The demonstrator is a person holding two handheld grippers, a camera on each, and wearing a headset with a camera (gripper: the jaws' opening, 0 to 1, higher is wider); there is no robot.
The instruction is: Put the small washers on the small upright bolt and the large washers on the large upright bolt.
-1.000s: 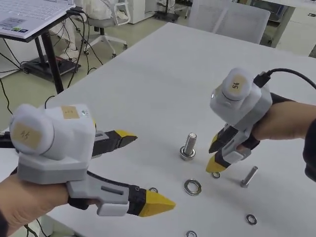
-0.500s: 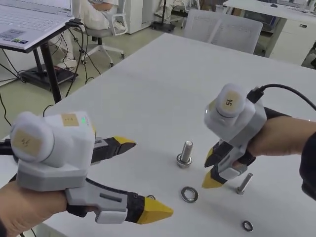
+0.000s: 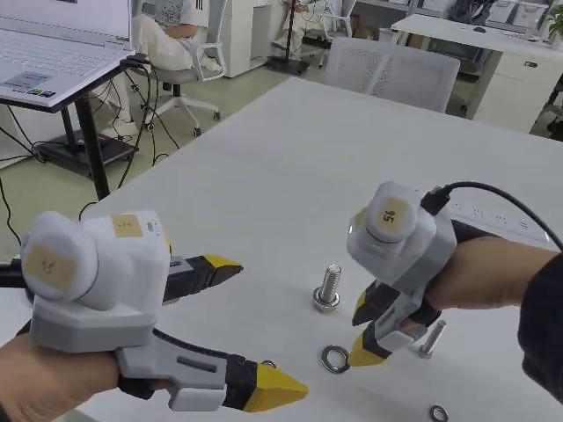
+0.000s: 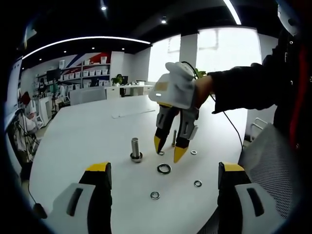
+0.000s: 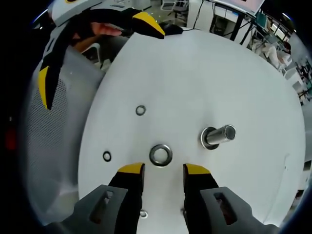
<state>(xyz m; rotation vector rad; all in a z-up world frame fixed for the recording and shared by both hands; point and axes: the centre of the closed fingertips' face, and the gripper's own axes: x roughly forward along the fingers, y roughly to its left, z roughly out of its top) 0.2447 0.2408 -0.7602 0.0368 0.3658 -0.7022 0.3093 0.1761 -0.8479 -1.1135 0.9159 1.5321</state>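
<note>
1. The right gripper hangs lower right of centre in the head view, its jaws slightly spread and empty.
2. A large washer lies flat just left of its lower tip.
3. The large upright bolt stands near, up and to the left.
4. The small bolt sits close on the gripper's right.
5. The left gripper, its jaws spread wide and empty, sits at lower left by the edge of the table.
6. Bare tabletop stretches toward the upper frame.

A tan sticker on top of the right tool, at 4 o'clock in the head view, reads "56". Two tan labels on the left tool, at 8 o'clock, bear marks too faint to read.
</note>
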